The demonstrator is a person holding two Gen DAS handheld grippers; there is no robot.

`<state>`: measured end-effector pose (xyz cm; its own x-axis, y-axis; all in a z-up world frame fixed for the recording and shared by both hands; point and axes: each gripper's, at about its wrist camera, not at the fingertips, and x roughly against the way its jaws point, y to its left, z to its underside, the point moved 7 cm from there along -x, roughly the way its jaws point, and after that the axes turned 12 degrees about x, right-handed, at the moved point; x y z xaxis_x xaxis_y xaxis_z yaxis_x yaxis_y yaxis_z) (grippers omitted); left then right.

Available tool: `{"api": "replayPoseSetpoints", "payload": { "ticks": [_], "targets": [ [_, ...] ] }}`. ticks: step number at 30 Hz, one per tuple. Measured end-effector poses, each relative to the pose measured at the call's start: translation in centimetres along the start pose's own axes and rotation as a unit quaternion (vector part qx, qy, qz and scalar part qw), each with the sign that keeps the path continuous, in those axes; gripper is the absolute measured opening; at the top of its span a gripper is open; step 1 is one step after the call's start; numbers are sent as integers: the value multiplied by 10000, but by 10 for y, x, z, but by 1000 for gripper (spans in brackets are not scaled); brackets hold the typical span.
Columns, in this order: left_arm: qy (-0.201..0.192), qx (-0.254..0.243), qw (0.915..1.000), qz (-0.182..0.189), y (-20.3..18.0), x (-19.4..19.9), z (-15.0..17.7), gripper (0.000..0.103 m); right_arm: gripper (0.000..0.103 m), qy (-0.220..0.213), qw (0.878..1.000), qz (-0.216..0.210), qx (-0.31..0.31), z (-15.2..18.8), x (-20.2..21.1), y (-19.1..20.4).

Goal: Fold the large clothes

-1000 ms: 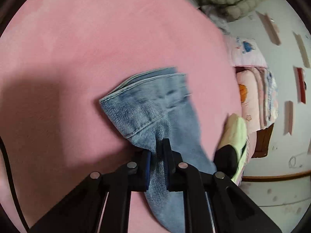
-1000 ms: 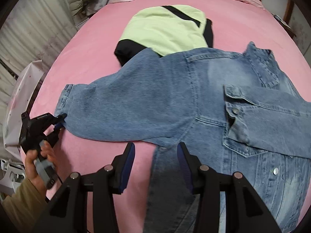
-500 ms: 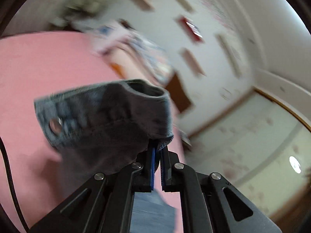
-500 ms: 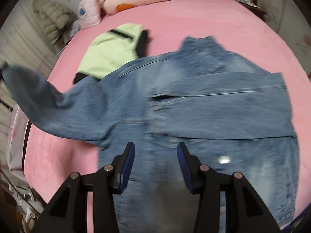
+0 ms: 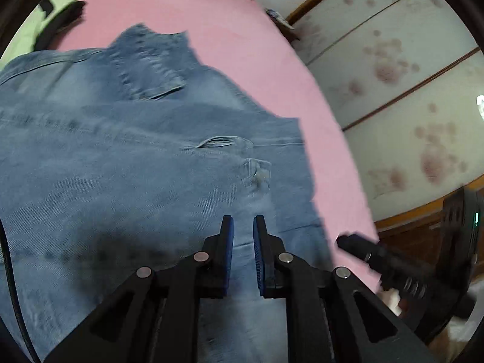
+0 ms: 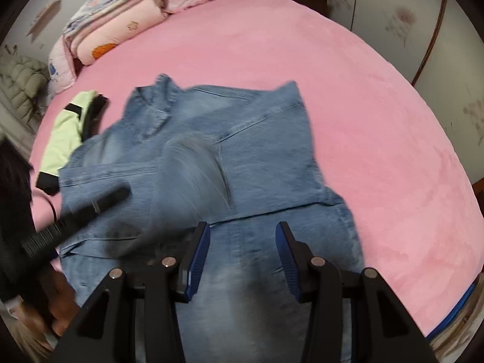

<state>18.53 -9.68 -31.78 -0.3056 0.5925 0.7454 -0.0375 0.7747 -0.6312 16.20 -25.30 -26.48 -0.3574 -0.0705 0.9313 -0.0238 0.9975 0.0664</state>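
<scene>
While both sleeves lie folded across the denim jacket (image 6: 242, 157) on the pink bed (image 6: 348, 69), left claw (image 5: 241, 227) hovers slightly parted, empty; right claw (image 6: 242, 233) half-open, empty.

You have one denim jacket (image 6: 230, 163) spread on the one pink bed (image 6: 348, 96). Beside it lies one lime-green and black garment (image 6: 68, 133). Count two grippers: the left gripper (image 5: 242, 227) and the right gripper (image 6: 242, 236), each with two fingers. At the bed's head sits one stack of folded quilts (image 6: 112, 33) (layers too blurred to count).
</scene>
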Motion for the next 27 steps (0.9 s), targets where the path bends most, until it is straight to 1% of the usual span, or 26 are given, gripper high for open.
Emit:
{"api": "replayPoseSetpoints", "payload": {
  "ticks": [2, 3, 4, 5, 6, 8, 9, 12, 13, 14, 16, 18, 19, 21, 23, 24, 25, 27],
  "targets": [
    [-252, 123, 9994, -193, 16, 20, 1, 20, 45, 82, 9998, -201, 51, -5, -16, -2],
    [-393, 191, 9986, -296, 22, 32, -4, 23, 45, 112, 9996, -254, 88, -5, -21, -1],
    [-578, 302, 9968, -452, 30, 48, -7, 27, 46, 192, 9993, -299, 144, -8, -31, 0],
    [-738, 428, 9945, -605, 42, 60, -13, 29, 46, 213, 9991, -325, 180, -9, -36, -1],
    [-900, 586, 9911, -782, 59, 72, -19, 30, 46, 219, 9988, -365, 238, -11, -44, 1],
    [-1188, 921, 9824, -1105, 98, 97, -25, 36, 46, 290, 9984, -356, 340, -17, -62, 2],
    [-1355, 1126, 9755, -1320, 120, 112, -34, 37, 46, 323, 9981, -364, 365, -20, -71, 3],
    [-1593, 1439, 9604, -1774, 170, 138, -53, 37, 46, 366, 9978, -393, 387, -32, -91, 7],
    [-1652, 1475, 9571, -1868, 181, 139, -64, 38, 46, 315, 9979, -404, 406, -38, -95, 11],
    [-1681, 1503, 9546, -1948, 193, 135, -72, 42, 46, 272, 9978, -408, 441, -42, -98, 14],
    [-1602, 1581, 9521, -2069, 214, 126, -82, 45, 46, 180, 9974, -399, 569, -54, -103, 23],
    [-1492, 1576, 9521, -2157, 226, 108, -95, 45, 46, 91, 9963, -405, 757, -66, -107, 35],
    [-1431, 1526, 9535, -2172, 230, 103, -95, 45, 46, 57, 9956, -415, 840, -70, -109, 40],
    [-1378, 1374, 9518, -2371, 228, 87, -100, 45, 46, -8, 9933, -354, 1099, -78, -117, 53],
    [-1419, 1222, 9446, -2696, 230, 76, -104, 45, 46, 63, 9916, -206, 1275, -82, -129, 60],
    [-1417, 1202, 9402, -2853, 234, 73, -106, 45, 46, 186, 9909, -67, 1329, -82, -140, 61],
    [-1373, 1207, 9361, -3006, 239, 68, -106, 45, 46, 263, 9908, -27, 1326, -81, -147, 61],
    [-1349, 1210, 9347, -3057, 243, 68, -107, 45, 46, 269, 9912, 26, 1297, -82, -150, 62]
  ]
}}
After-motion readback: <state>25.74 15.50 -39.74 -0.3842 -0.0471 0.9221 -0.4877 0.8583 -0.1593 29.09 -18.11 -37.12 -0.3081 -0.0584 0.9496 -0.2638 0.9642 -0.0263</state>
